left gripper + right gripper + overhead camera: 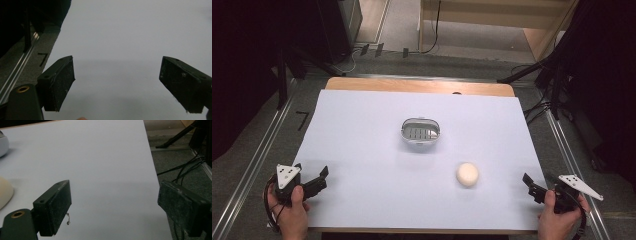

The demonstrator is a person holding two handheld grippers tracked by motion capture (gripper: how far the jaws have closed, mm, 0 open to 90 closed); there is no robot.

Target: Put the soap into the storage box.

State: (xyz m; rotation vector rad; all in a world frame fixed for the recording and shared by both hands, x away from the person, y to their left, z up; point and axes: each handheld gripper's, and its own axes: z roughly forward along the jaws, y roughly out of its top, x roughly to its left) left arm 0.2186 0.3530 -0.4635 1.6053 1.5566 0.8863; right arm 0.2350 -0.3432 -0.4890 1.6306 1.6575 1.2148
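Bun: a pale round bun (467,174) is sitting on the white tabletop (362,150), toward the person's right and nearer the front edge; in the right gripper view its edge (5,195) is showing at the far left, just beyond the left-hand jaw.
Right jaws: the right gripper (535,189) is standing open, jaws spread wide with nothing between them, and is pointing inward across the tabletop. It is the nearer of the two to the bun, though not touching it.
Left jaws: the left gripper (314,181) is also gaping open and holding nothing; in the left gripper view (117,85) its jaws are framing bare white surface.
Hands: both are resting at the front corners of the tabletop, well apart from each other.
Container: a small white oval steamer-like pot (421,133) with a slotted metal insert is sitting open near the middle of the tabletop, beyond the bun and a little to its left.
Step in hand: by my reading, nothing is being handled yet; both grippers are waiting at the start, before any approach.
Next move: it is probably calling for the right gripper to be reaching left toward the bun, straddling it with the open jaws and closing gently, since the bun looks soft and could be squashing under a hard grip.
After that: likely carrying it to the pot's open top.
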